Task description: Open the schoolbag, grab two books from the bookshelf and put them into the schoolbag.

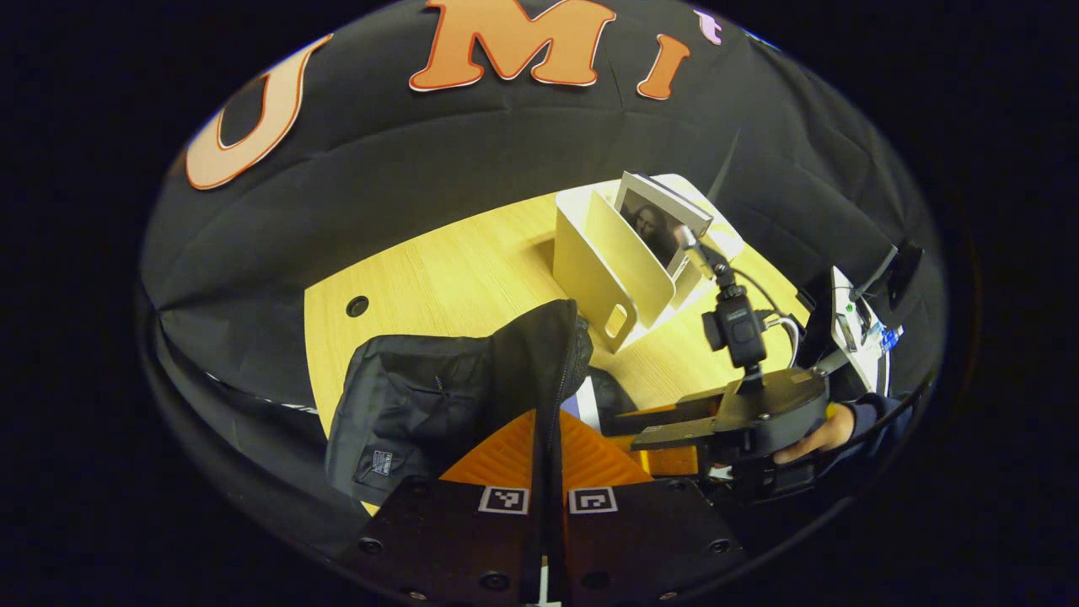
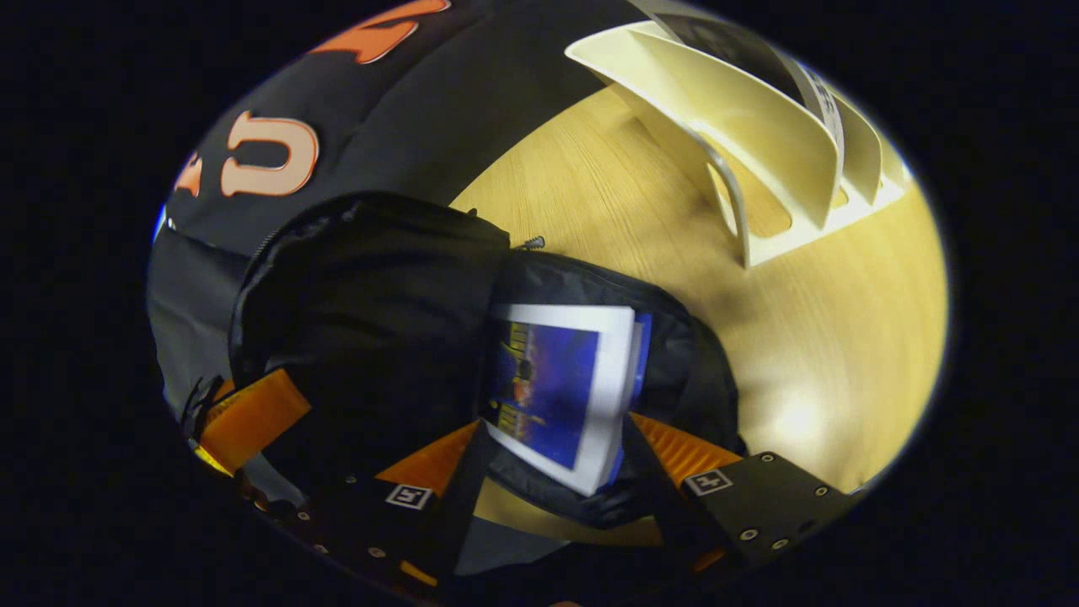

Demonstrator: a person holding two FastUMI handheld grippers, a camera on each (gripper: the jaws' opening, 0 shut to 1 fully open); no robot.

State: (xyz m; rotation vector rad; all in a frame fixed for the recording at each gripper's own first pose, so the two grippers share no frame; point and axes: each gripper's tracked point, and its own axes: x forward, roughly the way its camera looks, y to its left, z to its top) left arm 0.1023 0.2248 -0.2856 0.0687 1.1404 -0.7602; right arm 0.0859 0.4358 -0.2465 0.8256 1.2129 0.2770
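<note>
Here, at the bottom of the left gripper view, the left gripper (image 1: 548, 459) is seen clenched on the raised flap of the black schoolbag (image 1: 438, 396). In the right gripper view, the right gripper (image 2: 552, 472) is spread around a blue-covered book (image 2: 552, 388) inside the bag. Farther off, upper right, a book (image 1: 662, 223) stands in the cream bookshelf (image 1: 603, 270) on the wooden table (image 1: 455, 270).
</note>
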